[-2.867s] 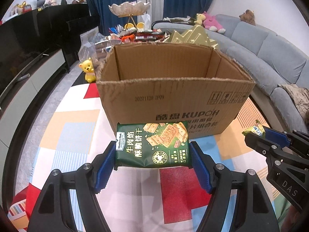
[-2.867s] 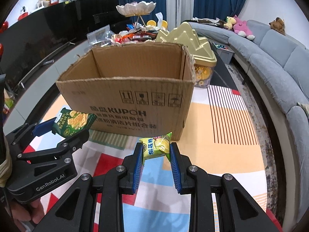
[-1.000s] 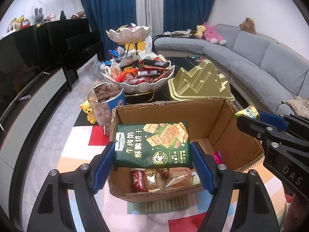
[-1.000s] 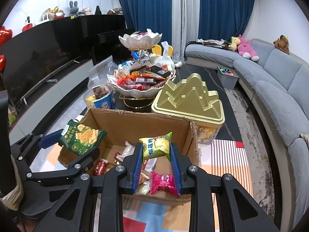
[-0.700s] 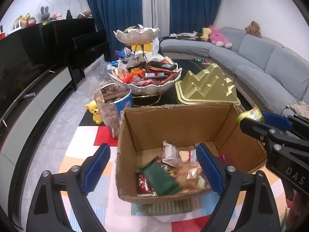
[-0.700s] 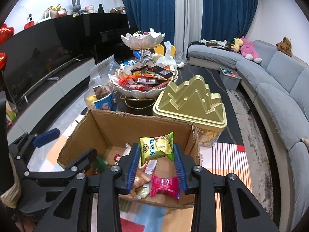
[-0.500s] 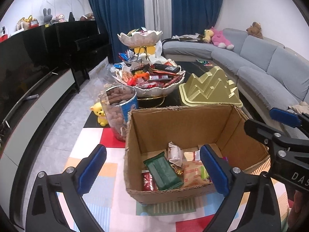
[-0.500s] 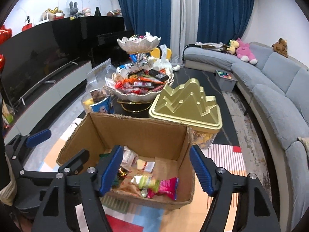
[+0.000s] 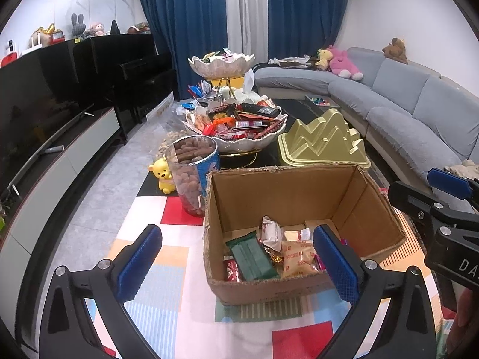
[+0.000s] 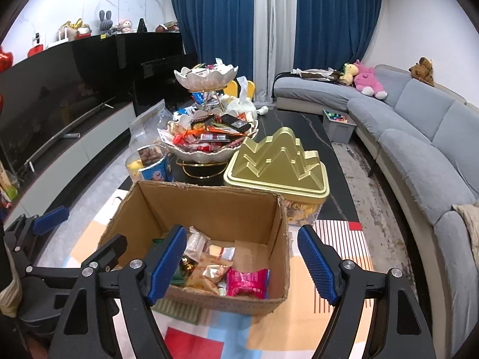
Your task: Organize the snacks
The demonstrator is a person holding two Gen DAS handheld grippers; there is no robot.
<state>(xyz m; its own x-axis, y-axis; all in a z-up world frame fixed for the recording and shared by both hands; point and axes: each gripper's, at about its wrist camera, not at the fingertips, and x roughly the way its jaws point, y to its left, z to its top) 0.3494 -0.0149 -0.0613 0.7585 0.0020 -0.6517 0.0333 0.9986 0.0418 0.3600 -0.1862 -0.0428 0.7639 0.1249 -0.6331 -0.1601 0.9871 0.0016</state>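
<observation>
Both the left tongs (image 9: 236, 258) and right tongs (image 10: 242, 261) hang empty, jaws opening wide above the cardboard box (image 9: 269, 291) where the snacks (image 9: 251, 254) lie, so lifting straight clear avoids snagging its rim.

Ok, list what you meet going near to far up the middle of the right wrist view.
Cardboard box with snacks → gold mountain-shaped tin → lower snack bowl → upper shell-shaped bowl → blue curtains.
</observation>
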